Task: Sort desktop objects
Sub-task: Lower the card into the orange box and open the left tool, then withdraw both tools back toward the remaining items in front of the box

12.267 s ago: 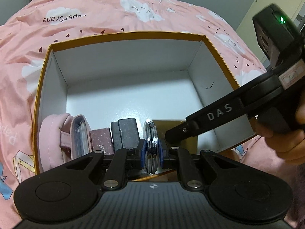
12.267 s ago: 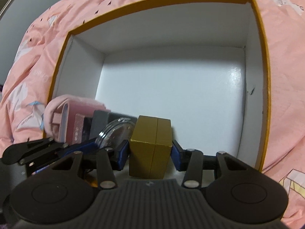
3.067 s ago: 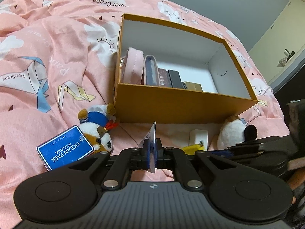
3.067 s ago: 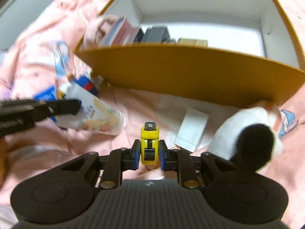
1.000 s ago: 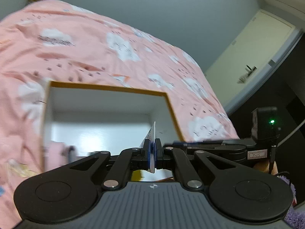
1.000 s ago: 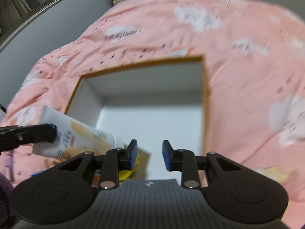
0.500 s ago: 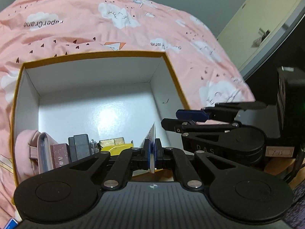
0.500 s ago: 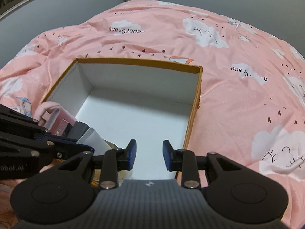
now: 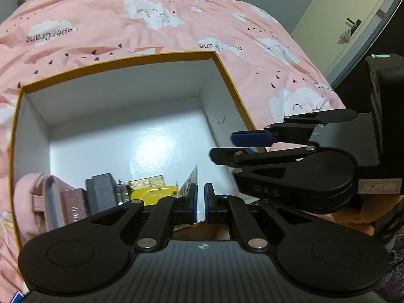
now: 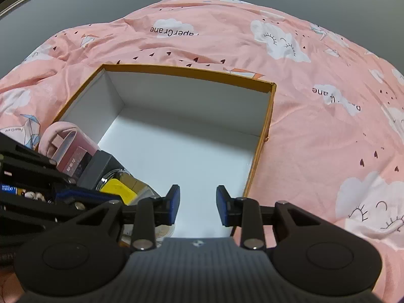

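Note:
An orange box (image 9: 227,70) (image 10: 189,72) with a white inside lies on the pink duvet. Along its near wall stand a pink pouch (image 9: 25,197), a maroon box (image 9: 73,202), a dark grey box (image 9: 101,189), a gold box (image 9: 149,180) and a yellow tape measure (image 9: 154,193) (image 10: 116,189). My left gripper (image 9: 200,202) hangs over the box's near edge, shut on the flat crimped end of a printed tube (image 9: 190,183), whose body (image 10: 161,234) shows under the right gripper's fingers. My right gripper (image 10: 198,207) (image 9: 223,146) stands open over the near right corner, with nothing in it.
Pink duvet (image 10: 315,126) surrounds the box on all sides. A blue card (image 10: 7,189) and a small plush toy (image 10: 32,194) lie outside the box at the left. The far half of the box floor (image 10: 176,151) is bare. A hand (image 9: 358,224) holds the right gripper.
My left gripper has come down and closer to the box with the tube, whose end now leans left. The right gripper has rolled a little in place, still open.

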A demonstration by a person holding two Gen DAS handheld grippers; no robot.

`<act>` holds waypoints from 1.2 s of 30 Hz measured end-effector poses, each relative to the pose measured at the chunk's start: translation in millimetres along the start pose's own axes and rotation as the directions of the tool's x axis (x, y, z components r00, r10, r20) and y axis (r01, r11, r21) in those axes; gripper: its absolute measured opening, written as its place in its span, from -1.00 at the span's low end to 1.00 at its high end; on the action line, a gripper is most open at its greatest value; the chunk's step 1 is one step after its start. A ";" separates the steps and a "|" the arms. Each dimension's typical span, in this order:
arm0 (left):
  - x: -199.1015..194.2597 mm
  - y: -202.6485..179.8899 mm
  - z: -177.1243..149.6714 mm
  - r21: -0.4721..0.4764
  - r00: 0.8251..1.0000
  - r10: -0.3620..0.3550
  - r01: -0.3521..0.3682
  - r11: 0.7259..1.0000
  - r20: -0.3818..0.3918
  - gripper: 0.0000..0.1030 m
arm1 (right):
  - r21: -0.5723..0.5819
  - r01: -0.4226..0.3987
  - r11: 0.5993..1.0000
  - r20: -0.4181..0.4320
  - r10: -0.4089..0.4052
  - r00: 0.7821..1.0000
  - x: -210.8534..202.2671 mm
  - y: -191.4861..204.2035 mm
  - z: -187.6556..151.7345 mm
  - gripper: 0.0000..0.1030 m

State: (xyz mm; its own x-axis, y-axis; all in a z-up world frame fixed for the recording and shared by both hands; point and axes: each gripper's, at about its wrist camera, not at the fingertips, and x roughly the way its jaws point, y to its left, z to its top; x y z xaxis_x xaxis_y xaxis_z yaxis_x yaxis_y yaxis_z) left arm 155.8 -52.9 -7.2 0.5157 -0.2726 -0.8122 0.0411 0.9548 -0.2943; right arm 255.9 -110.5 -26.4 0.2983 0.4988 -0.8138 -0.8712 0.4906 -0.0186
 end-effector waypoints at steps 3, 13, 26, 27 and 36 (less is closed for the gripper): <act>-15.4 9.9 -1.5 -0.012 0.999 -0.038 0.038 0.999 0.018 -0.92 | -0.051 0.018 0.999 -0.001 -0.018 1.000 -5.6 1.0 3.4 -0.35; -52.6 41.9 -35.9 -0.021 0.995 0.044 -0.043 0.999 0.085 -0.83 | -0.373 -0.082 0.924 -0.179 0.015 0.984 11.4 28.3 11.4 -0.60; -69.2 74.0 -57.6 -0.118 0.994 0.054 -0.043 0.992 0.092 -0.80 | -0.598 -0.348 0.722 -0.564 -0.071 0.823 110.4 46.9 31.2 -0.74; -69.6 75.9 -57.5 -0.124 0.994 0.049 -0.038 0.992 0.094 -0.79 | -0.596 -0.363 0.716 -0.577 -0.068 0.814 115.4 47.8 30.3 -0.74; -53.1 67.6 -64.2 -0.022 0.999 -0.040 0.040 0.999 -0.001 -0.73 | -0.568 -0.340 0.750 -0.549 -0.038 0.835 110.9 39.2 33.2 -0.74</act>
State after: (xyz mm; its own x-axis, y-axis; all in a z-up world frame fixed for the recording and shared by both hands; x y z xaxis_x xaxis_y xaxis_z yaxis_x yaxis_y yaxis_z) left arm 76.2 18.5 -16.2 0.5132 -0.3103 -0.8002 0.0429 0.9405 -0.3371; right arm 267.8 -12.2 -98.1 0.0675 0.0054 -0.9977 -0.9760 -0.2074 -0.0671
